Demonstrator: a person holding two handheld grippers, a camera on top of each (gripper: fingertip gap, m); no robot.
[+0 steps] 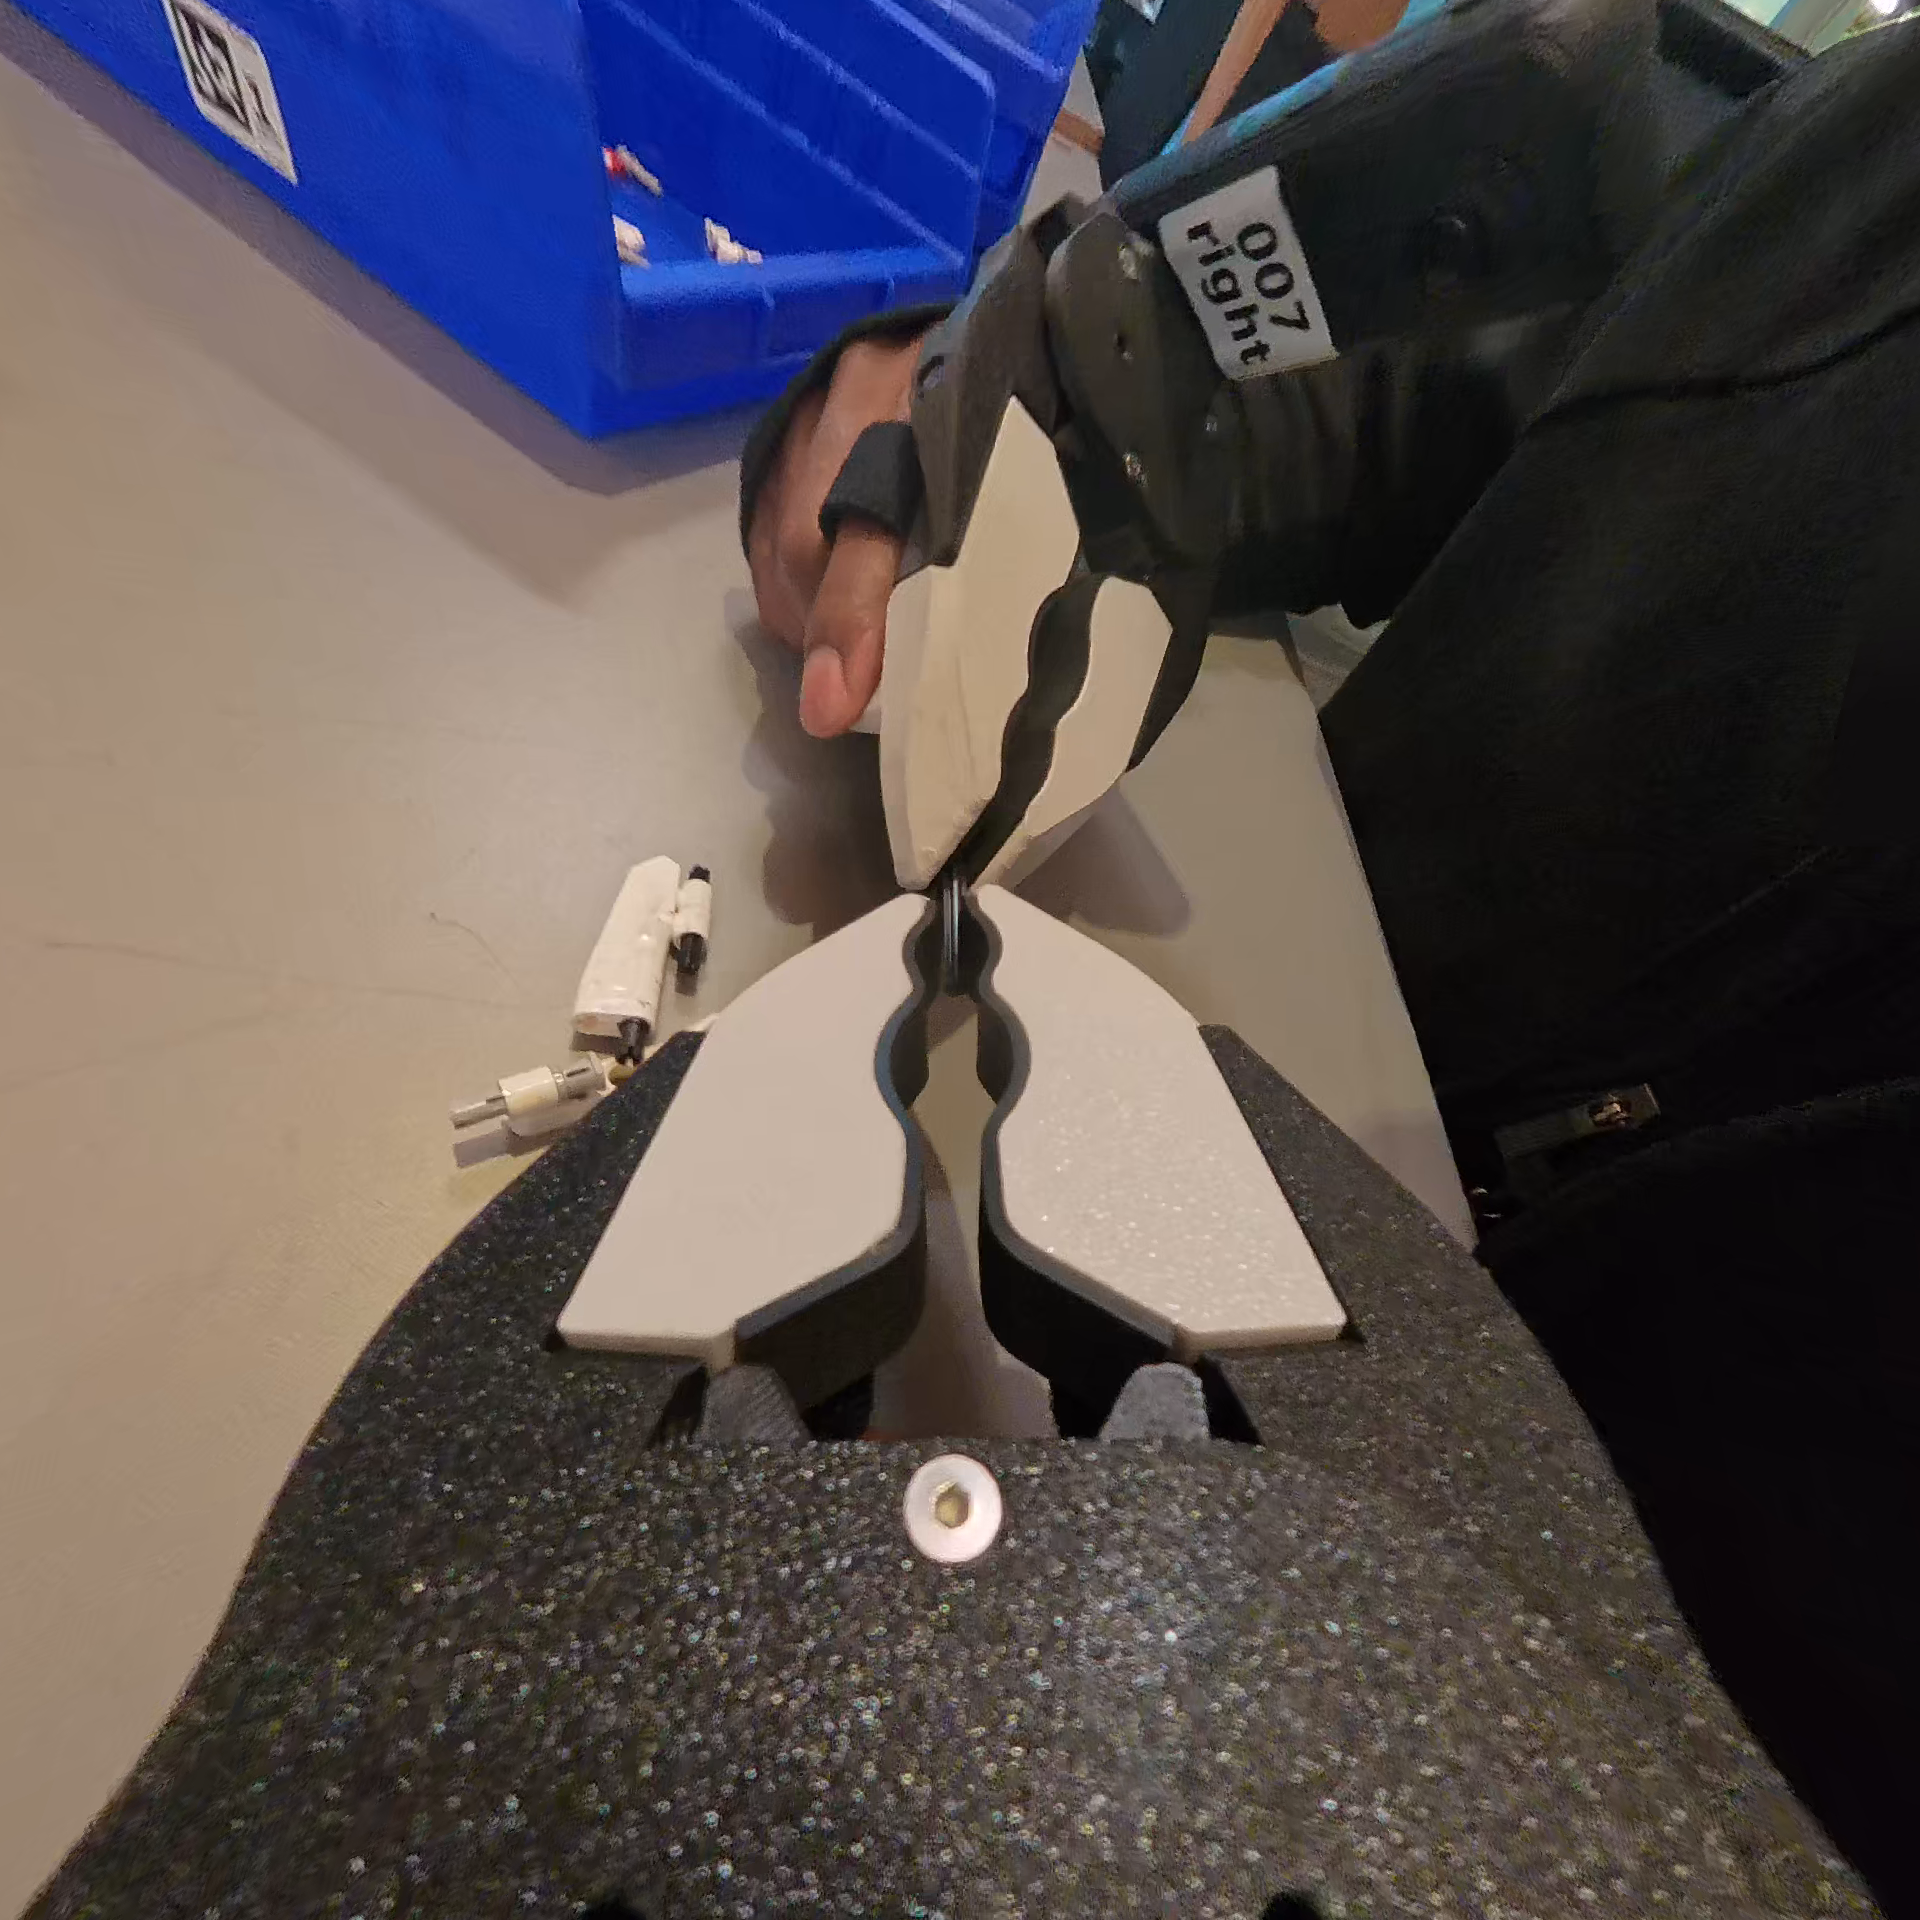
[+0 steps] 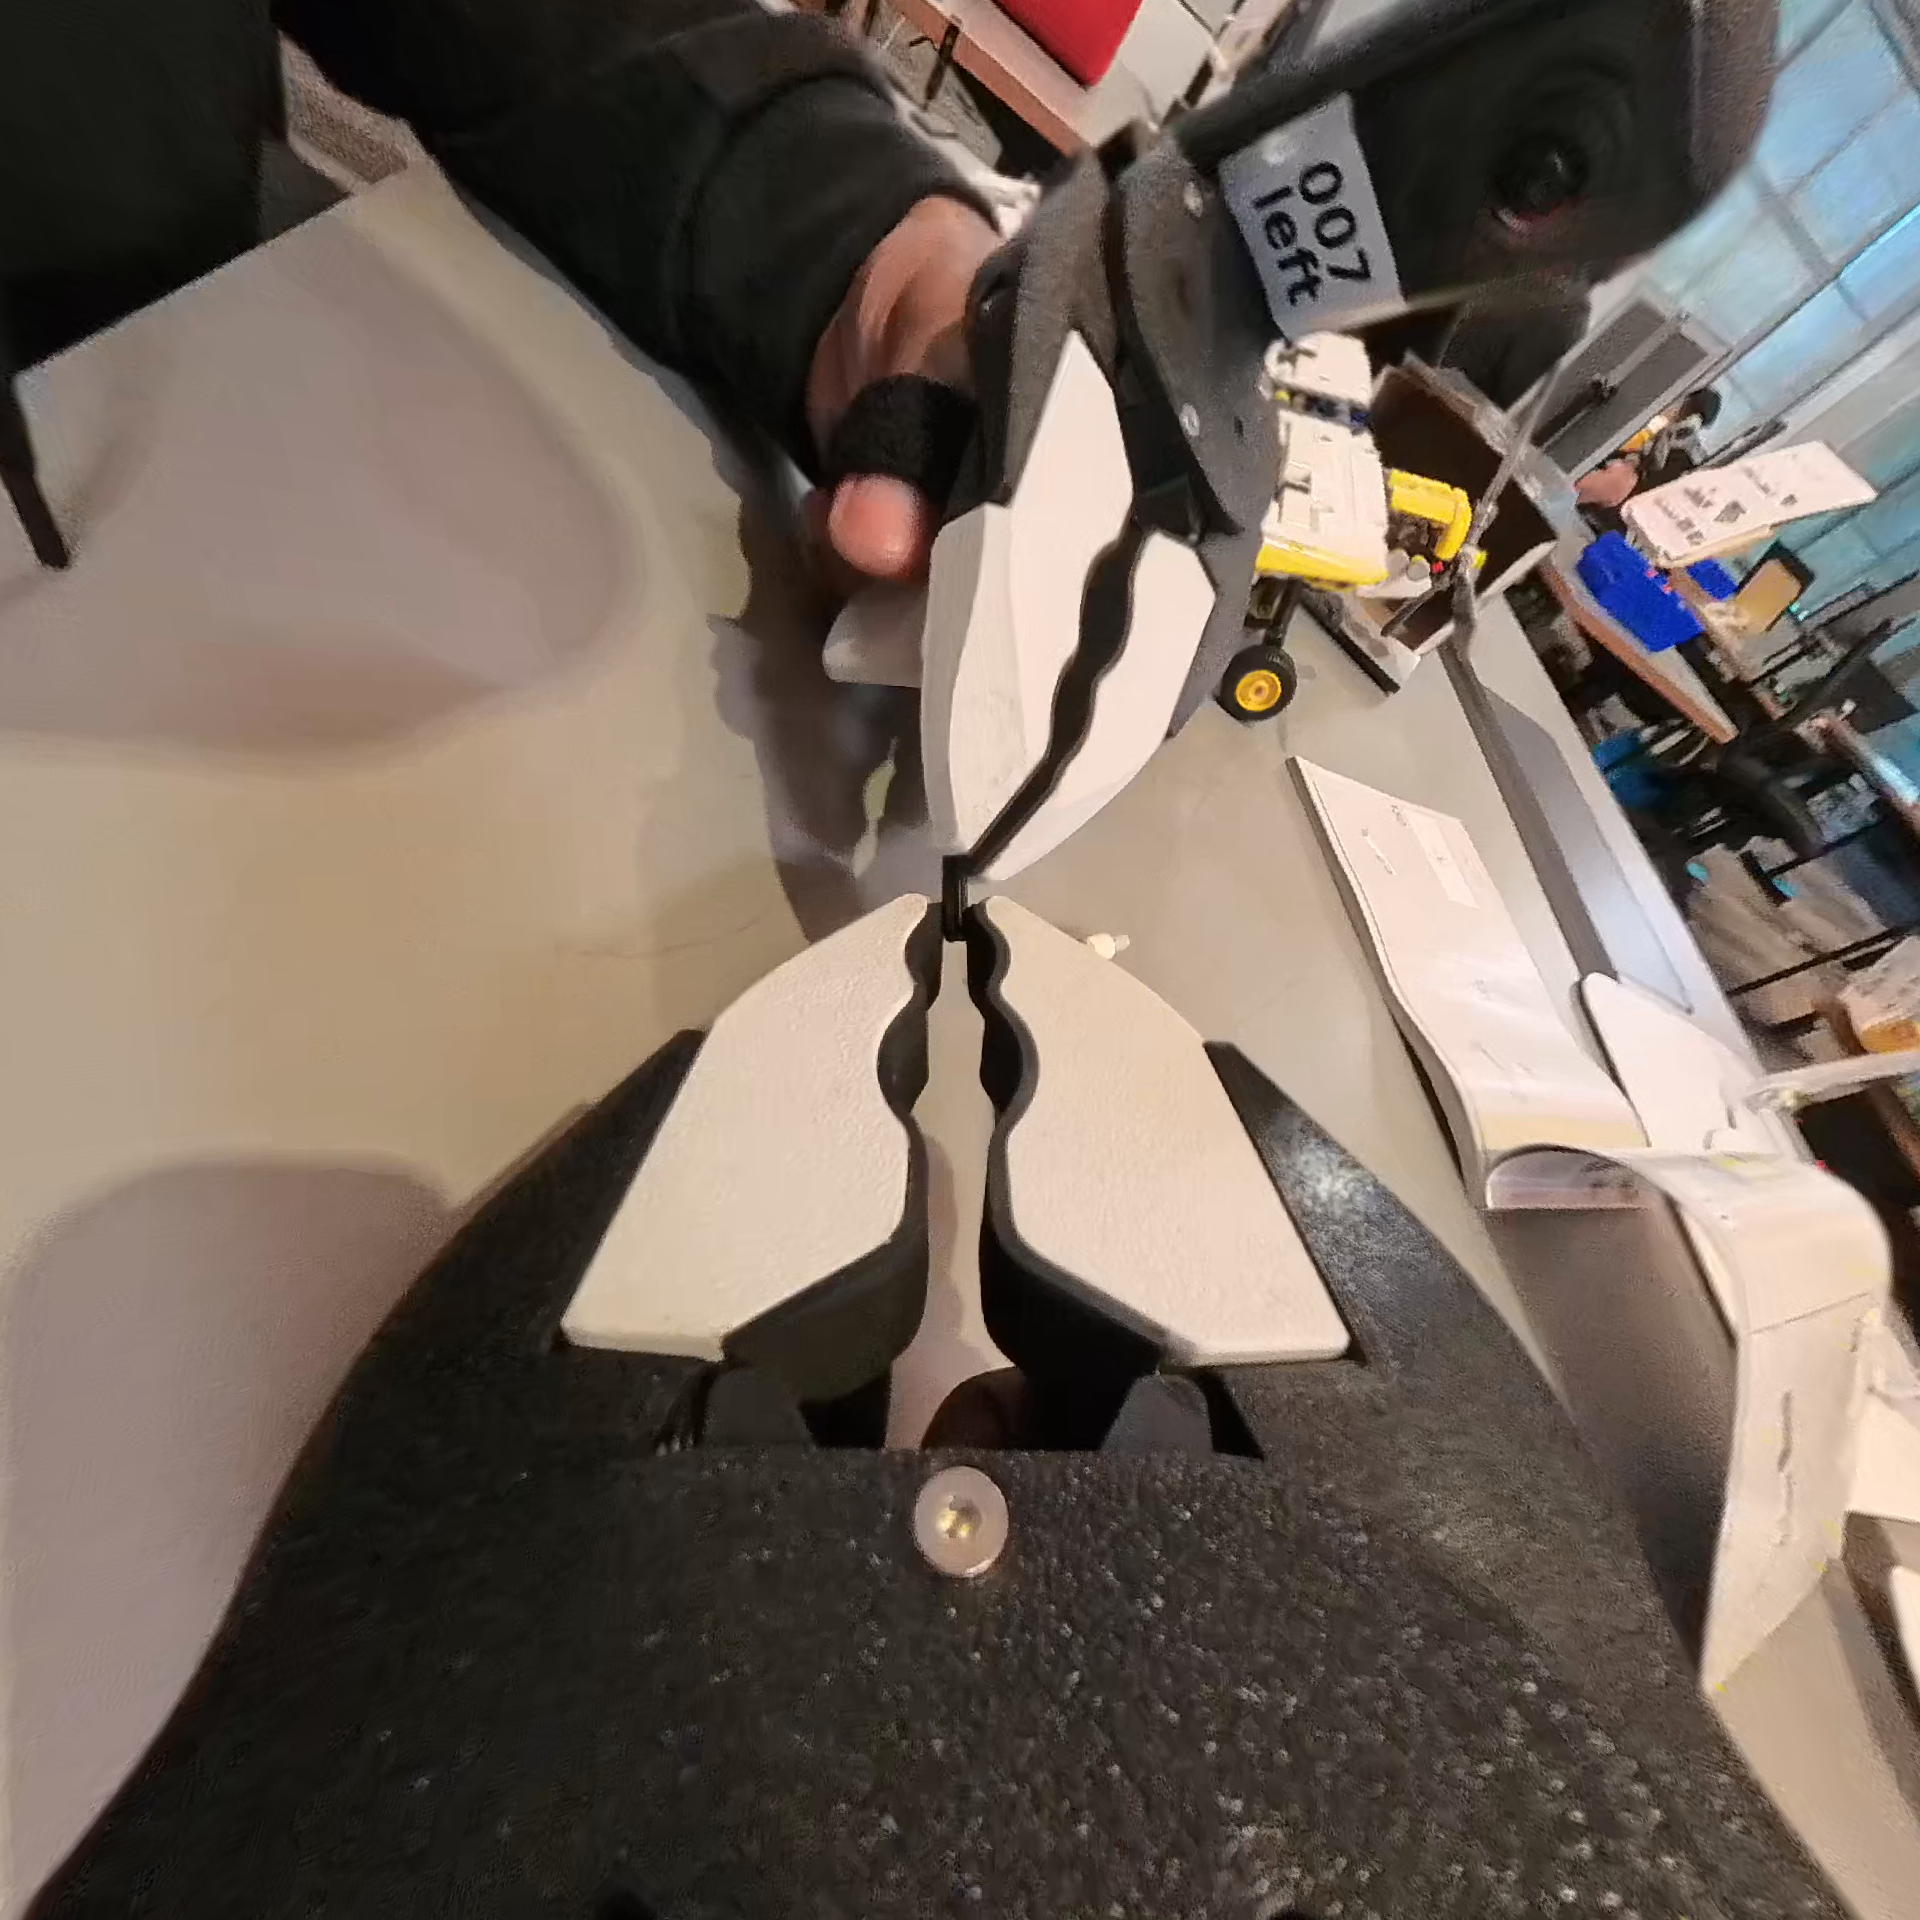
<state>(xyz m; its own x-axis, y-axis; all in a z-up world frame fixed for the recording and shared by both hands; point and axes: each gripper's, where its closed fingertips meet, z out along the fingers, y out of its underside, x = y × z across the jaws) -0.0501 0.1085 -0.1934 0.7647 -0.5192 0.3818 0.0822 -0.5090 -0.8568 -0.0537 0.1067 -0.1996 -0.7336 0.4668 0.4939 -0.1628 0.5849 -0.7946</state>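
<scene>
Both grippers meet tip to tip above the tabletop (image 1: pixel 260 727), each clamped on the same small black part (image 1: pixel 952 935), a thin dark piece whose exact kind cannot be told. In the left wrist view the left gripper (image 1: pixel 952 914) has its pale fingers (image 1: pixel 790 1091) drawn together on the lower end of that part, while the right gripper (image 1: pixel 961 868) comes down from above with its tips pinched on the upper end. The right wrist view shows the same from the other side: the right gripper's own tips close on the black part (image 2: pixel 954 914) and the left gripper (image 2: pixel 961 862) nips it from above. Each gripper body carries a white sticker (image 1: pixel 1247 275) with printed characters (legible, but not repeated here), and a hand (image 1: pixel 821 540) with a black finger loop shows behind the right gripper. Near the left gripper on the tabletop lie a white building-brick assembly with black pins (image 1: pixel 639 951) and a small white and grey axle piece (image 1: pixel 530 1096). Toward the far left corner stands a blue parts bin (image 1: pixel 623 177) with a white label on its wall and a few small white pieces inside. In the right wrist view an open instruction booklet (image 2: pixel 1475 977) lies along the right edge of the tabletop, and beyond it a yellow and white brick vehicle (image 2: pixel 1340 520) with a yellow-hubbed wheel.
</scene>
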